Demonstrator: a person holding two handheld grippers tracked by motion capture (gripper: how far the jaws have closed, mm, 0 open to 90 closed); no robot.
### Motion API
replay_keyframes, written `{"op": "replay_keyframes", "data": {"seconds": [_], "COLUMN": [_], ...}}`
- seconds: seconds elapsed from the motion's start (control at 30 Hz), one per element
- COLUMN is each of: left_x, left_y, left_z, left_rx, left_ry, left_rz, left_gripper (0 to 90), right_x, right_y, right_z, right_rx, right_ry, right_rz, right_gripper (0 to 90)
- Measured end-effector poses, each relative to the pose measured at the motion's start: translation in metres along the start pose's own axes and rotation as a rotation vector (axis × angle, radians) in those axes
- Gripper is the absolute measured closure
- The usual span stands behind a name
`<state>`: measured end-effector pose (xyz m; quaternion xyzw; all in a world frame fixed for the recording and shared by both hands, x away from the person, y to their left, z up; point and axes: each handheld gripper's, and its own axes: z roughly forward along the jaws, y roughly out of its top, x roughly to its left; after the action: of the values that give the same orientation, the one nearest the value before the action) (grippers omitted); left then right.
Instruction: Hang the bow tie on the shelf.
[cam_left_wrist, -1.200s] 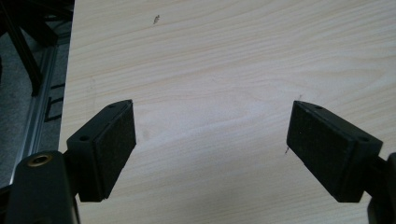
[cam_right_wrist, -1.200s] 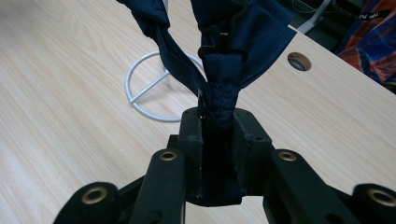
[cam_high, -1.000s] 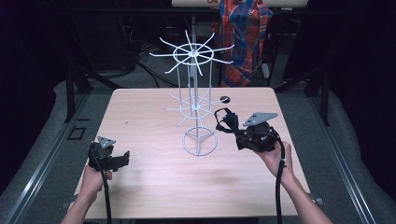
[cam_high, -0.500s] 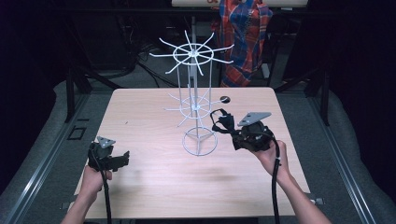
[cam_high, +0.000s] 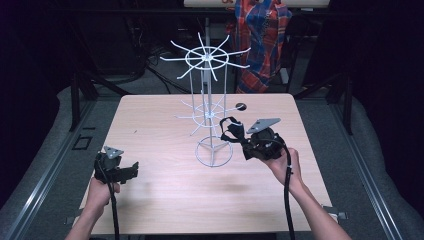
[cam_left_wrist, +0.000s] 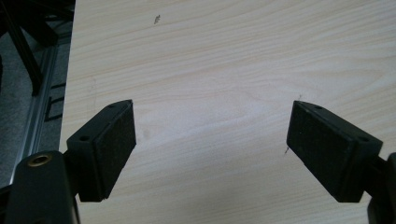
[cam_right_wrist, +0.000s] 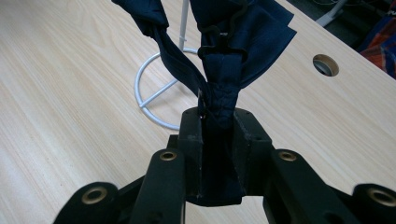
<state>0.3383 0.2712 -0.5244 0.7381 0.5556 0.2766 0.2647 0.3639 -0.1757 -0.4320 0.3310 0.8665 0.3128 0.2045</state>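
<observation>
A white wire rack (cam_high: 206, 60) with two tiers of radiating hooks stands mid-table on a ring base (cam_high: 212, 152). My right gripper (cam_high: 244, 141) is shut on a dark blue bow tie (cam_high: 232, 130), holding it just right of the rack's lower tier. In the right gripper view the jaws (cam_right_wrist: 218, 119) pinch the bow tie's (cam_right_wrist: 243, 32) gathered middle. Its strap and black clasp hang in front of the ring base (cam_right_wrist: 149, 100). My left gripper (cam_high: 131, 170) rests open near the table's front left. Its pads (cam_left_wrist: 116, 140) stand wide apart over bare wood.
The wooden table (cam_high: 165, 200) has a round cable hole (cam_high: 241, 106) behind the rack, at the right in the right gripper view (cam_right_wrist: 325, 65). A plaid cloth (cam_high: 262, 35) hangs beyond the far edge. Dark floor and metal rails surround the table.
My right gripper has shifted slightly left toward the rack with the bow tie in it. The left gripper has kept still.
</observation>
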Motion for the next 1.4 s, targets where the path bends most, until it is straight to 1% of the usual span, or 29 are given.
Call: {"op": "replay_keyframes", "data": {"seconds": [0.33,0.5,0.63,0.7,0.73,0.77,0.93,1.07,1.27,1.4], "left_x": [0.000,0.000,0.000,0.000,0.000,-0.001,0.001,0.001,0.001,0.001], "left_y": [0.000,0.000,0.000,0.000,0.001,0.001,0.000,0.000,0.000,0.000], "left_z": [0.000,0.000,0.000,0.000,0.000,0.000,-0.001,0.000,0.000,0.000], "left_rx": [0.005,0.004,0.005,0.005,0.003,0.005,0.004,0.003,0.005,0.006], "left_ry": [-0.002,0.000,-0.001,-0.002,-0.001,-0.002,0.000,-0.001,-0.002,-0.003], "left_rz": [0.004,0.001,0.003,0.004,0.004,0.004,0.000,0.003,0.006,0.007], "left_gripper": [16.0,16.0,16.0,16.0,16.0,16.0,16.0,16.0,16.0,16.0], "right_x": [0.001,0.003,0.003,0.003,0.003,0.004,0.008,0.009,0.010,0.009], "right_y": [-0.002,-0.004,-0.003,-0.003,-0.002,-0.001,0.003,0.002,-0.001,-0.003], "right_z": [0.012,0.015,0.016,0.018,0.019,0.021,0.029,0.031,0.035,0.038], "right_rx": [0.033,0.036,0.040,0.039,0.049,0.045,0.054,0.062,0.058,0.069], "right_ry": [0.015,0.017,0.005,0.009,0.012,0.013,0.028,0.022,0.019,0.013], "right_rz": [0.006,0.008,0.001,0.004,-0.001,0.007,-0.010,-0.009,-0.009,-0.014], "right_gripper": [74.9,74.8,74.8,74.8,74.8,74.8,74.6,73.9,73.3,72.7]}}
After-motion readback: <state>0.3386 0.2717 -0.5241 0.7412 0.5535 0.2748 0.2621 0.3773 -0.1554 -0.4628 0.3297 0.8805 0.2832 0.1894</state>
